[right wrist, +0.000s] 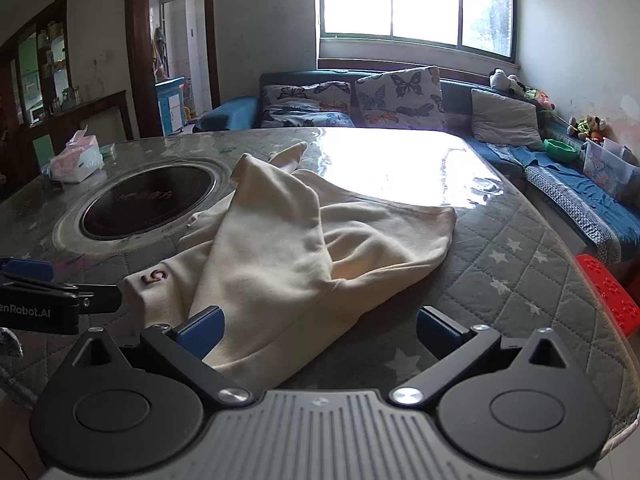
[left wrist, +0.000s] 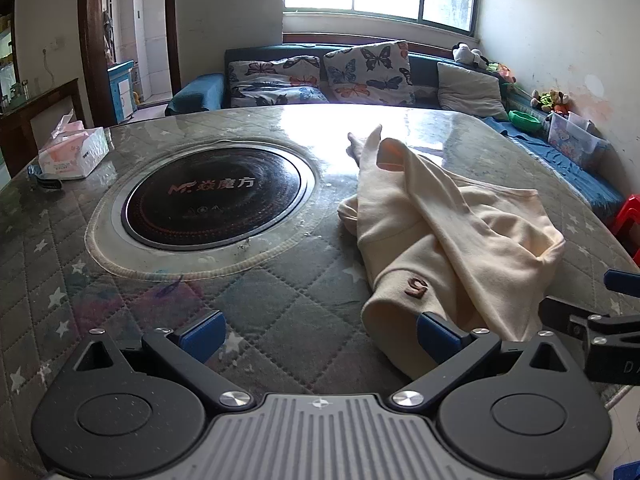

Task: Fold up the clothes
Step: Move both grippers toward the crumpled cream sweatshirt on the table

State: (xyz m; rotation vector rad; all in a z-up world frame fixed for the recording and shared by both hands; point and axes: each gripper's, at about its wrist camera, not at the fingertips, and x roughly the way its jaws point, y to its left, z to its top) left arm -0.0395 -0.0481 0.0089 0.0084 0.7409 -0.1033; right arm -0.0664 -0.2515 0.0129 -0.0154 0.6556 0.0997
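A cream garment (left wrist: 448, 236) with a small brown "5" mark (left wrist: 416, 287) lies crumpled on the quilted table; it also shows in the right wrist view (right wrist: 296, 248). My left gripper (left wrist: 318, 334) is open and empty, its right finger (left wrist: 436, 334) at the garment's near left edge. My right gripper (right wrist: 318, 330) is open and empty, its left finger (right wrist: 202, 330) against the garment's near hem. The right gripper also shows at the right edge of the left wrist view (left wrist: 600, 320). The left gripper also shows at the left edge of the right wrist view (right wrist: 52, 300).
A round black induction cooktop (left wrist: 212, 200) is set into the table (left wrist: 280, 304) left of the garment. A tissue pack (left wrist: 74, 152) sits at the far left. A sofa with butterfly cushions (left wrist: 360, 72) stands behind, and a red stool (right wrist: 612, 296) to the right.
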